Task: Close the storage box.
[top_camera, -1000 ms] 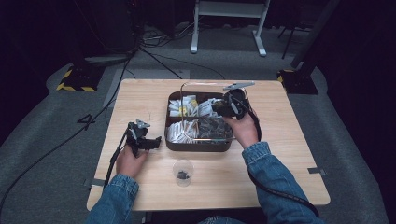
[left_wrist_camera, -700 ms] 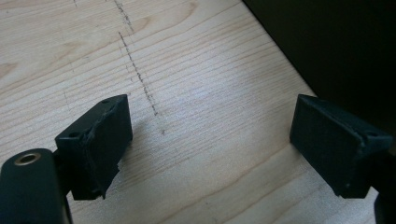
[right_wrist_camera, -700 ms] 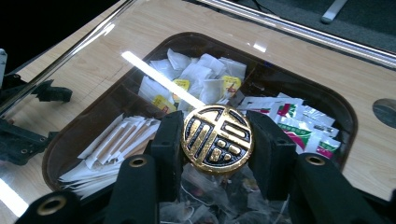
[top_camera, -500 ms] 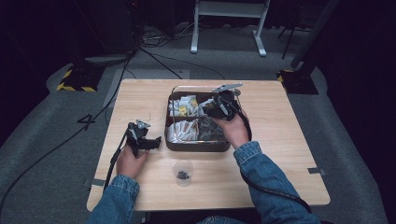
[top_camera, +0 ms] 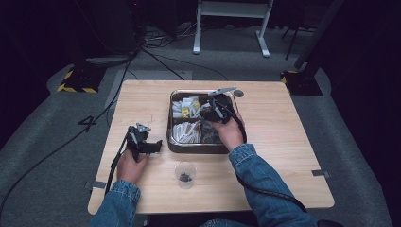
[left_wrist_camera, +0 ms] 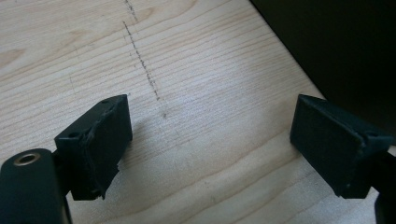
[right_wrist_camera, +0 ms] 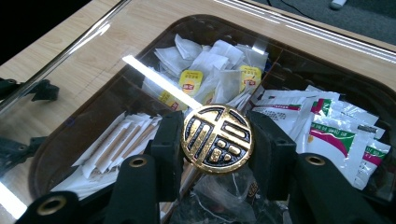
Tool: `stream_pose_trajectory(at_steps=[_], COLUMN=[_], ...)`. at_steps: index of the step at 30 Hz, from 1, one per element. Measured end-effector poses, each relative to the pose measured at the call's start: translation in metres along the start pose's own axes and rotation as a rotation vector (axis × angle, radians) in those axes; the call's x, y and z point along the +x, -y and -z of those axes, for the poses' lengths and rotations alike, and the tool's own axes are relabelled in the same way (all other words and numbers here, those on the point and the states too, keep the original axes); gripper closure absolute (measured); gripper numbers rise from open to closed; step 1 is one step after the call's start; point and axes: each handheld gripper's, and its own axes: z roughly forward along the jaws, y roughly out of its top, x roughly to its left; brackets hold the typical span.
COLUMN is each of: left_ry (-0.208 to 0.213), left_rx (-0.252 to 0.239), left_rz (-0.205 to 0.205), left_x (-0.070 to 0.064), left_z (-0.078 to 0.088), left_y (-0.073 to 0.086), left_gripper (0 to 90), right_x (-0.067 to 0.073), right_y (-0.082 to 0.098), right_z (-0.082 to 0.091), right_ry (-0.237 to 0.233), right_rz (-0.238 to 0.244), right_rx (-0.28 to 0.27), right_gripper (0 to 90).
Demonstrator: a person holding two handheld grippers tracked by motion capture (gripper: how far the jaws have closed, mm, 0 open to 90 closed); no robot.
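While the right gripper hangs over the tray, its two black jaws pinch a round gold-and-black knob between them; the knob sits on a clear lid, whose glare streaks run up and away from the jaws; under the lid, straight beyond the jaws, a heap of white tea bags with yellow tags; off to the right of the jaws, white sachets with green and pink print; to the left of the jaws, paper-wrapped sticks; just below the knob, crinkled clear wrappers, contents too dim to tell.

High view: right gripper over the far right part of the tray, hand behind it; left gripper well apart from it, low on the table, just off the tray's near left corner; its jaws stand spread wide with bare wood between them in the left gripper view, pinching nothing; a clear cup with something dark in its bottom stands near the table's front edge, nearer the left gripper than the right.
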Motion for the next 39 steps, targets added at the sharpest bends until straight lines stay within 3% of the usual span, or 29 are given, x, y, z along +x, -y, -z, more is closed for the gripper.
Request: stream_pose_trajectory(at_steps=[21,39], left_ry=[0.001,0.001], left_rx=[-0.001,0.0], left_rz=[-0.001,-0.002], left_x=[0.0,0.0], left_z=[0.0,0.0], left_y=[0.0,0.0], left_gripper=[13.2,13.2], right_x=[0.005,0.006], right_y=[0.008,0.011], right_z=[-0.038,-0.053], right_ry=[0.09,0.109], right_rz=[-0.018,-0.027], right_rx=[0.04,0.056], right_gripper=[57.9,57.9])
